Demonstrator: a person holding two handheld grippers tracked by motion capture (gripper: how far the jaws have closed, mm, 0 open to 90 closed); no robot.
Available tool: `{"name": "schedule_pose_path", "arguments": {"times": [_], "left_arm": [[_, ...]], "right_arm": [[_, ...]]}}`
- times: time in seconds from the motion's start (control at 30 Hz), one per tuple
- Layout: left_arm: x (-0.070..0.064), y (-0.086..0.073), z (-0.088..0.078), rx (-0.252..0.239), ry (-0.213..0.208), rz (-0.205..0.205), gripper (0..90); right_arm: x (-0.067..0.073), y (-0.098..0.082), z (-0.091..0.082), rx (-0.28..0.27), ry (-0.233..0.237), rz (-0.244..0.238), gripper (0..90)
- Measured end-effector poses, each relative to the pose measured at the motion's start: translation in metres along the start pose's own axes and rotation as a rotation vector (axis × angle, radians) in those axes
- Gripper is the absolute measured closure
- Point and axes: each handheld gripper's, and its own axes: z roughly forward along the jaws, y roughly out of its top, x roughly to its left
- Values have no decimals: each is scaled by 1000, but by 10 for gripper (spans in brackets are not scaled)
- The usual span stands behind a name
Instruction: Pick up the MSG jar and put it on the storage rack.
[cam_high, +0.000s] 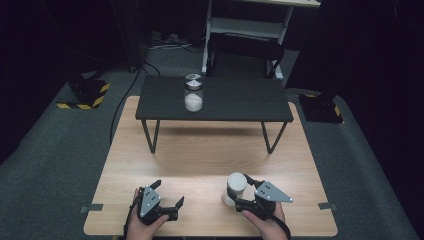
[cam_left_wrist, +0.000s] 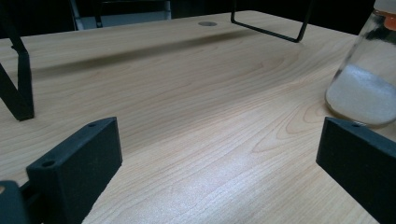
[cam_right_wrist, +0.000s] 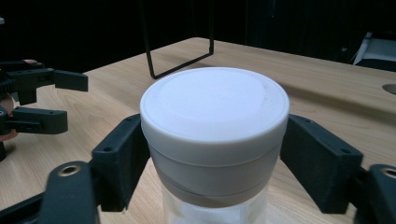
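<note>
Jaws of the right gripper (cam_right_wrist: 212, 154) clamp the white-lidded jar (cam_right_wrist: 214, 135) just under its lid, near the front edge of the wooden table (cam_high: 200, 160). The left gripper (cam_high: 167, 194) rests beside it, spread wide and holding nothing. A second jar (cam_high: 193, 93), seemingly metal-lidded, stands on the dark shelf (cam_high: 235, 100) behind.

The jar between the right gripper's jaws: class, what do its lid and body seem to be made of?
Lid: probably plastic, matte white, smooth moulded rim with no shine. Jar body: clear, likely glass or hard plastic, since white powder shows through the wall. The right gripper clamps it just below the lid.
</note>
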Motion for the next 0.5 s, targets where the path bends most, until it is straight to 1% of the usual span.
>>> {"name": "schedule_pose_path", "arguments": {"times": [0.03, 0.1, 0.17, 0.5], "left_arm": [[0, 0, 0, 1, 0, 3, 6], [0, 0, 0, 0, 0, 2, 6], [0, 0, 0, 0, -1, 4, 6], [1, -1, 0, -3, -7, 10, 6]], "right_arm": [[0, 0, 0, 0, 0, 0, 274], [-1, -2, 1, -6, 7, 3, 319], [0, -3, 1, -9, 9, -1, 330], [6, 0, 2, -1, -11, -4, 335]]}}
